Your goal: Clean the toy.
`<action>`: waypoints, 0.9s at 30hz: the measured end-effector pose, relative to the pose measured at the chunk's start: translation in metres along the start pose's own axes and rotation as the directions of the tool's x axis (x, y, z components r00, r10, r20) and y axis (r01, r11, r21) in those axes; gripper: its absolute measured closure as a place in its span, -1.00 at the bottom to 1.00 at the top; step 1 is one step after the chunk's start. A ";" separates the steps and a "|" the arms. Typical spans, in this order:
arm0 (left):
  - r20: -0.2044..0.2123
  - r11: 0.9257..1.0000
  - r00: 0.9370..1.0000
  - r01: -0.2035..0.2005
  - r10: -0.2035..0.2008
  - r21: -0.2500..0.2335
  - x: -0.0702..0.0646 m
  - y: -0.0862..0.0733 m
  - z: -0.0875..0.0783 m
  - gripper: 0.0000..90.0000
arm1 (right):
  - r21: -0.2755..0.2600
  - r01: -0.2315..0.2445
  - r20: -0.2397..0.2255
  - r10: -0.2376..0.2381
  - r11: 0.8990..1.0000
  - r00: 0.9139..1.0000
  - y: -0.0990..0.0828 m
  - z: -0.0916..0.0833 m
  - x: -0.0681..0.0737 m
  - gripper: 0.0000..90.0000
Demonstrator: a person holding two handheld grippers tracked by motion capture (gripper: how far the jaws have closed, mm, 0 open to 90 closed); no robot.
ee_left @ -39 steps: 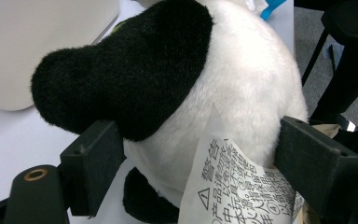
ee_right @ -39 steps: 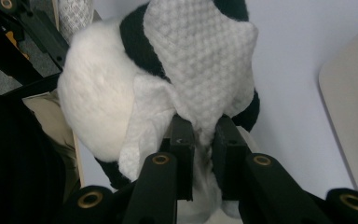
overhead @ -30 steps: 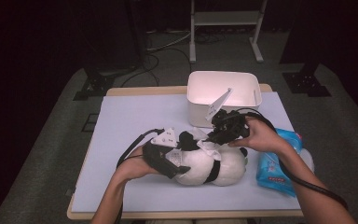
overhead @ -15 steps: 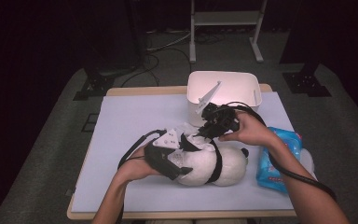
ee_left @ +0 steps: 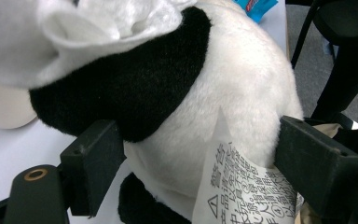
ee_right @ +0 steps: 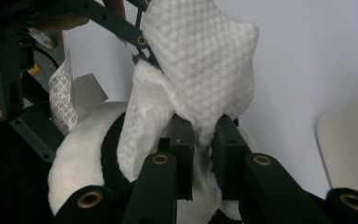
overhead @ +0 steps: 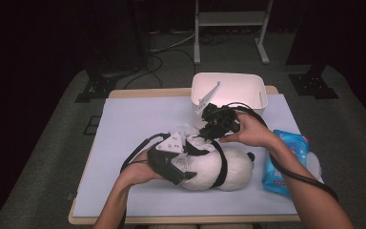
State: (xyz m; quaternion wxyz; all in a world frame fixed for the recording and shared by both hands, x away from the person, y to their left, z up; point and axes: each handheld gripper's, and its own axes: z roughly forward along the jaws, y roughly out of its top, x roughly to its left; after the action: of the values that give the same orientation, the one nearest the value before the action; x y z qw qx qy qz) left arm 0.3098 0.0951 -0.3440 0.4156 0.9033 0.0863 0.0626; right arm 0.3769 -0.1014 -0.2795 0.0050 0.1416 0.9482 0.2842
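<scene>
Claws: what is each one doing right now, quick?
Left claw: closed around the panda plush toy, jaws wide on its body.
Right claw: shut on the white wipe, held over the panda.

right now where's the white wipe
The white wipe is pinched in the right gripper, just above the panda toy near the table's middle, in front of the white bin.
</scene>
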 end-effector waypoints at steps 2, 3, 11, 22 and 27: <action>0.001 1.000 1.000 0.004 -0.004 0.000 0.000 0.000 0.000 -0.61 | -0.001 -0.004 0.006 0.004 1.000 1.000 -0.005 -0.002 0.000 0.77; 0.001 1.000 1.000 0.003 -0.003 -0.001 0.000 0.000 0.000 -0.61 | -0.002 -0.007 0.007 0.007 1.000 1.000 -0.007 -0.003 0.000 0.77; 0.003 1.000 1.000 0.009 -0.009 0.003 0.002 -0.002 0.000 -0.61 | 0.011 -0.034 0.013 0.034 0.999 0.999 -0.027 -0.007 -0.002 0.77; 0.002 1.000 1.000 0.013 -0.013 0.011 0.003 -0.004 0.000 -0.62 | 0.012 -0.069 0.001 0.069 0.998 0.998 -0.051 -0.006 -0.006 0.77; 0.002 1.000 1.000 0.020 -0.021 0.015 0.006 -0.006 0.000 -0.62 | 0.030 -0.077 0.005 0.077 0.997 0.997 -0.062 -0.007 -0.005 0.76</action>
State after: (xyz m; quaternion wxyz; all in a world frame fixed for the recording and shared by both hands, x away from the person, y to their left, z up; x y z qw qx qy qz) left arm 0.3145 0.1003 -0.3479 0.4093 0.9056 0.0957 0.0568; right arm 0.3649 -0.1562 -0.3080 -0.0063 0.1788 0.9462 0.2698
